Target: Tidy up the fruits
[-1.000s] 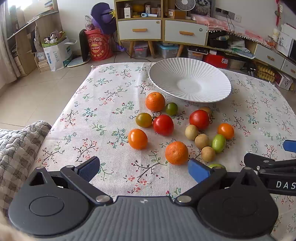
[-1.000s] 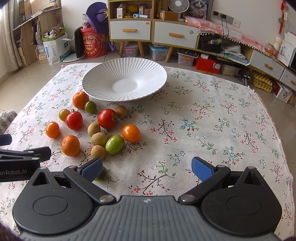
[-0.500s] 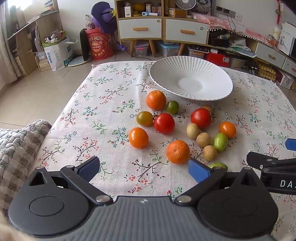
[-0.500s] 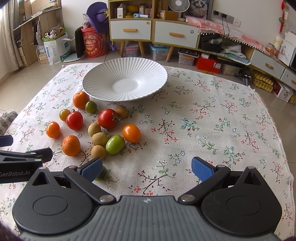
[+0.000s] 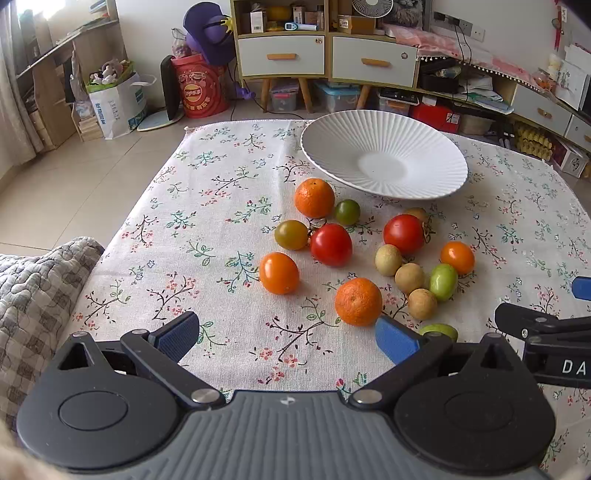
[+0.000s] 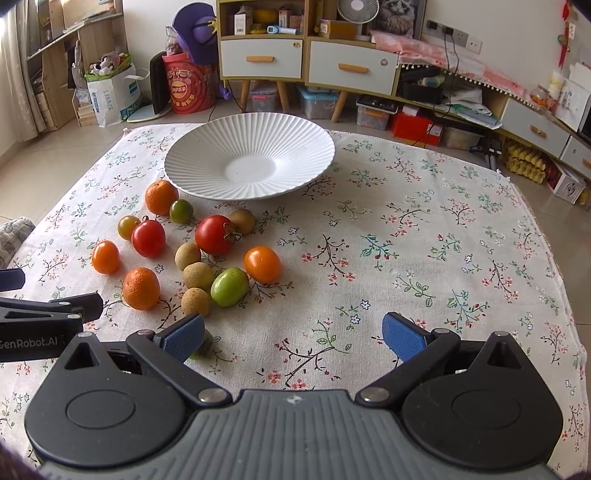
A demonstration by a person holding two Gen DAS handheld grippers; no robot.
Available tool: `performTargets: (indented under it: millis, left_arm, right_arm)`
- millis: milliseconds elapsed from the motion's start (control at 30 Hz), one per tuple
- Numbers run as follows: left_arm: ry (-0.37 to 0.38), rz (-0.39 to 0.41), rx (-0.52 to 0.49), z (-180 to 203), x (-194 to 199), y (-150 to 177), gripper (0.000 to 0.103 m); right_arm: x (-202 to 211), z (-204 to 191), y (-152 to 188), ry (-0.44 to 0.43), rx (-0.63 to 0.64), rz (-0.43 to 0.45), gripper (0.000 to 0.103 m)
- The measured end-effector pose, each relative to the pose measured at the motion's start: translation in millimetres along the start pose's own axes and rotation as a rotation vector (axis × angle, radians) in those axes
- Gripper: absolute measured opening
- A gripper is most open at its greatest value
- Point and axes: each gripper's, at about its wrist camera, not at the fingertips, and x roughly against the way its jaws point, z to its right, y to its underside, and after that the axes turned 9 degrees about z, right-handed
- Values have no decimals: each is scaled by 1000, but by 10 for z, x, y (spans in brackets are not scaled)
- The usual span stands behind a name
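The left gripper (image 5: 287,331) and right gripper (image 6: 294,333) are both held wide open above the floral cloth (image 6: 424,258), with nothing gripped. Just beyond them the fruits (image 6: 184,247) are scattered on the cloth, and farther back the white ribbed plate (image 6: 295,136) is seen holding nothing.

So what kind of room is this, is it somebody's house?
Probably a living room in a home: a table under a flowered tablecloth, a drawer cabinet with a small fan on top, and storage boxes on the tiled floor.
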Motion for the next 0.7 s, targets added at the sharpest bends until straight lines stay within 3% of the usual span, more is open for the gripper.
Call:
performTargets:
  millis: [467, 700]
  left_arm:
    - [0, 10, -4, -7, -21, -2, 96]
    - [-22, 86, -76, -62, -40, 30, 96]
  right_arm:
    - [-17, 29, -8, 9, -14, 2, 103]
    - [-13, 28, 13, -33, 15, 54, 101]
